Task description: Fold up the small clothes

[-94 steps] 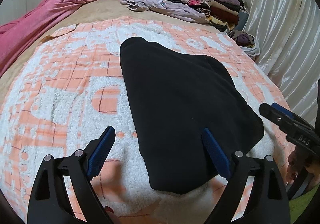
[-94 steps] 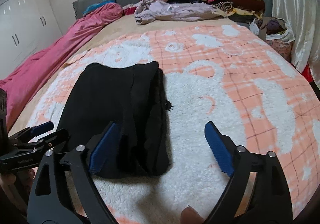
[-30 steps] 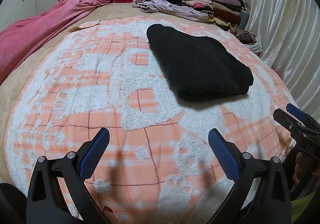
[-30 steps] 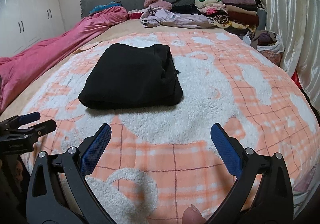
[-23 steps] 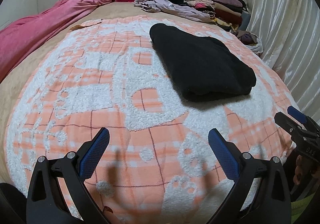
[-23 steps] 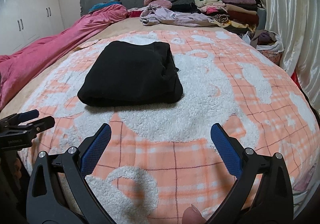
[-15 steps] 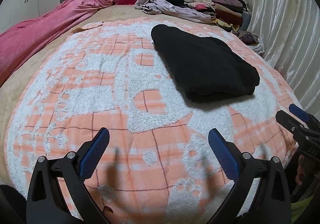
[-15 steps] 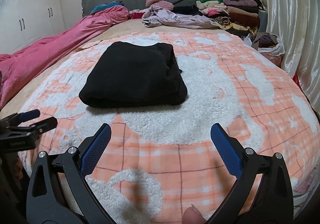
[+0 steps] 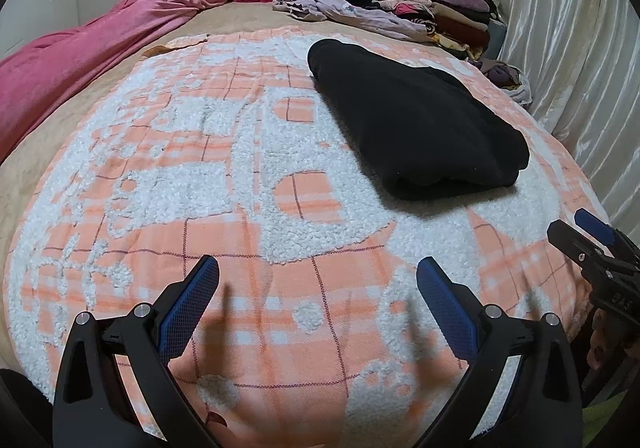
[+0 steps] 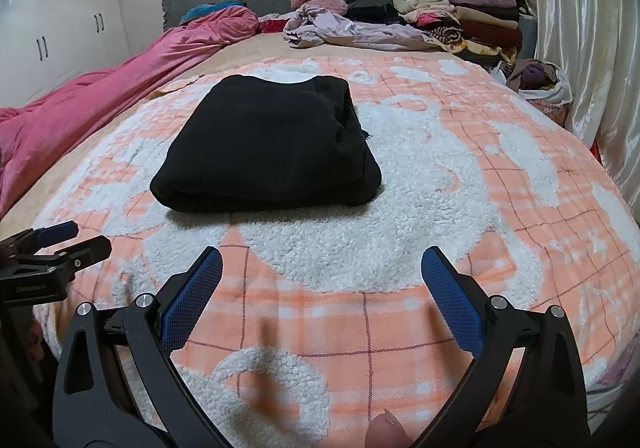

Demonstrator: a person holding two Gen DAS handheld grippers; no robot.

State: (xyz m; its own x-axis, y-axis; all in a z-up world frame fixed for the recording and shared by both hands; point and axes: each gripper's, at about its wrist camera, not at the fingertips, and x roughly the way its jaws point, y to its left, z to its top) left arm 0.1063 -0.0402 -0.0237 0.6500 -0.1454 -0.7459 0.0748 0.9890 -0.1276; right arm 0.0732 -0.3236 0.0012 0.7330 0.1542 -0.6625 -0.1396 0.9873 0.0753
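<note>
You held both wide open: left hand-held gripper [image 9: 318, 284] and right hand-held gripper [image 10: 322, 274] gripped nothing, well short of the folded black garment [image 10: 268, 147] on the orange-and-white blanket [image 10: 460, 183].

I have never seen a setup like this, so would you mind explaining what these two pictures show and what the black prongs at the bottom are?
No robot is here: a person holds a two-finger gripper in each hand, and each carries a wide-angle camera looking forward along its fingers. One picture comes from the left gripper, the other from the right gripper. The black prongs with blue pads are each gripper's own fingers. Both are open and hold nothing. Each camera also catches the other gripper at the edge of its picture. Ahead lies a bed covered with an orange and white fleece blanket, and on it a folded black garment. Farther back are a pink quilt, a loose lilac garment and a stack of folded clothes.
</note>
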